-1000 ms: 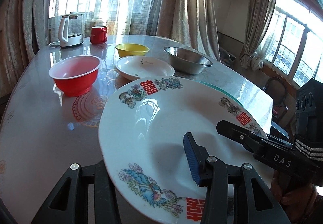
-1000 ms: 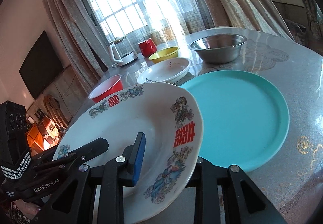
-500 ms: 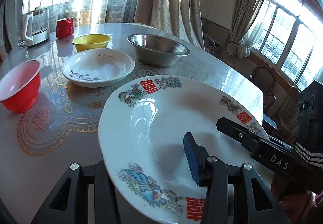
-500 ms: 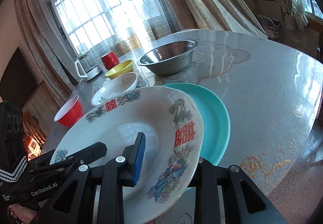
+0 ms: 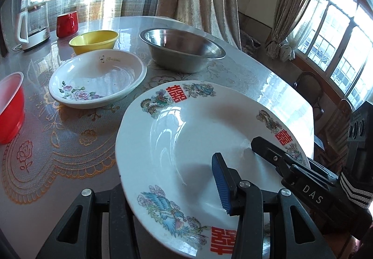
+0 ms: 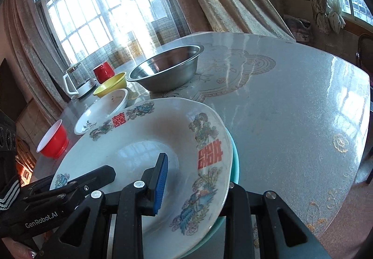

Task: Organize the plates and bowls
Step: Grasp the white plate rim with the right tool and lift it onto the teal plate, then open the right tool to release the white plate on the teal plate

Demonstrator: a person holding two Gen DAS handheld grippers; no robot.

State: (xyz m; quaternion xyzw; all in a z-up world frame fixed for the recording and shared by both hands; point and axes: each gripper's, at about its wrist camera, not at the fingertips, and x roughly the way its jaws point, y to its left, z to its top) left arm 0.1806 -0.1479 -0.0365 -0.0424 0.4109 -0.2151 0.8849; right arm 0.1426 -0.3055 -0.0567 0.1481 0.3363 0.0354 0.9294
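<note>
Decorated plate (image 6: 149, 142): carried sideways over the table by both grippers — earlier beside the teal plate (image 6: 235, 163), now covering nearly all of it (only a thin teal edge shows at its right rim).
Red bowl (image 5: 9, 107): slid from centre-left to the left edge of the left wrist view.
Steel bowl (image 5: 181, 49): larger and nearer in both views.
Flowered dish (image 5: 98, 77): nearer — its rose print now plain.
</note>
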